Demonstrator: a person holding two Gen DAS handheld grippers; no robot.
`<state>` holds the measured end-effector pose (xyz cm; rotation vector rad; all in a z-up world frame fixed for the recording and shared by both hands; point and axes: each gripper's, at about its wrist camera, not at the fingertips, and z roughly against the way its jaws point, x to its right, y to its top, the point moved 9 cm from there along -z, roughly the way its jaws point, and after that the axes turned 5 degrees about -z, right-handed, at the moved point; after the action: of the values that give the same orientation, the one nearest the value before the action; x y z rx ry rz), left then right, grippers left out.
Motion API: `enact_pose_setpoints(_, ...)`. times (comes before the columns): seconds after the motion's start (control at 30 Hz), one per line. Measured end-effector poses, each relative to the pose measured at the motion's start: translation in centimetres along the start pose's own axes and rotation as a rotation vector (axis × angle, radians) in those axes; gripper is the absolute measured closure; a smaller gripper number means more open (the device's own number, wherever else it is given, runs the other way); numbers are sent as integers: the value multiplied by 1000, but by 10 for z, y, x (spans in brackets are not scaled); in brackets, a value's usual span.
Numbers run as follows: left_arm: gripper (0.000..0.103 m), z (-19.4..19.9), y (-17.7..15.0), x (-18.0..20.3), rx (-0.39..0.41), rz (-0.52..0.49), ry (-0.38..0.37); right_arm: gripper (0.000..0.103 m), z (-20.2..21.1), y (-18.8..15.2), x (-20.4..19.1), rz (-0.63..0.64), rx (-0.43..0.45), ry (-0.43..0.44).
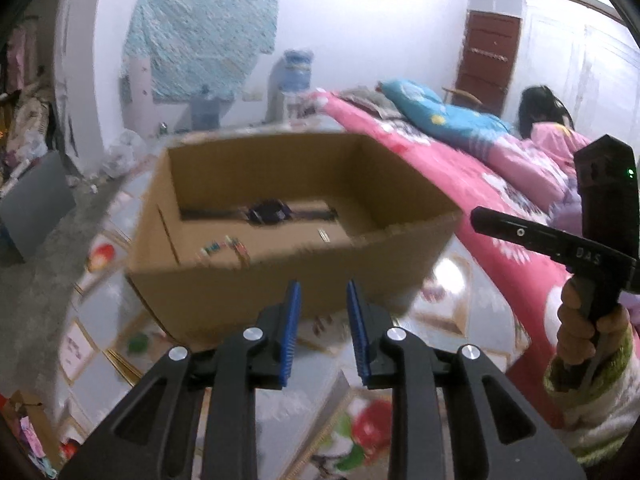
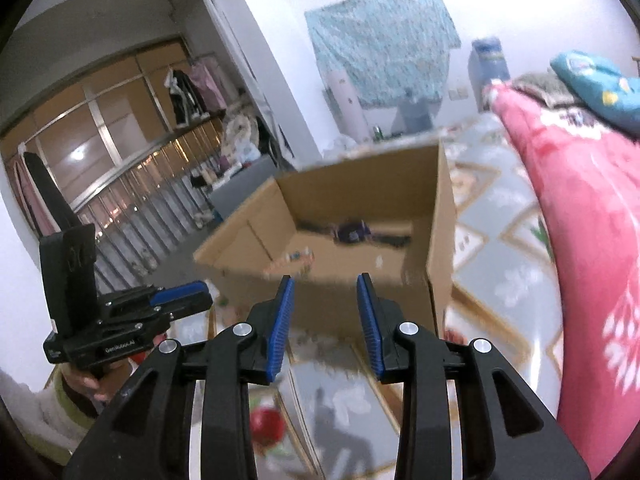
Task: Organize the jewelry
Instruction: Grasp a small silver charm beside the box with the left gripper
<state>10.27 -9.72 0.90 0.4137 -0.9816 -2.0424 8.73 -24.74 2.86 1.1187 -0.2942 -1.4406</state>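
Note:
An open cardboard box stands on the patterned floor mat, seen in both wrist views. Inside it lies a dark wristwatch with its strap laid flat. Near the box's front wall are small coloured pieces and a small pale clip, all blurred. My left gripper hangs just before the box's front wall, open, with nothing between its blue pads. My right gripper is likewise short of the box, open and empty. Each gripper also shows from the side in the other's view.
A bed with a pink flowered cover runs along the right of the box, with a person lying on it. A water dispenser stands at the far wall. A grey board and clutter lie left; a railing is further left.

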Motion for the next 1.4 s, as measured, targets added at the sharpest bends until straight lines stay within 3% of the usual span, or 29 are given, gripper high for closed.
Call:
enact_pose_setpoints(0.27, 80, -47, -36, 22, -121, -33, -32, 73, -36, -66, 11, -103, -180, -3)
enact_pose_setpoints(0.37, 80, -65, -40, 23, -145, -40, -20, 73, -42, -74, 7, -105, -202, 6)
enact_pose_setpoints(0.8, 80, -109, -38, 29, -206, -123, 11, 73, -53, -79, 8, -127, -221, 22)
enact_pose_setpoints(1.17, 97, -118, -36, 33, -234, -149, -7, 73, -51, -81, 7, -133, -223, 26)
enact_pose_setpoints(1.4, 99, -115, -37, 27, -238, -107, -34, 73, -48, -81, 10, -134, -218, 26)
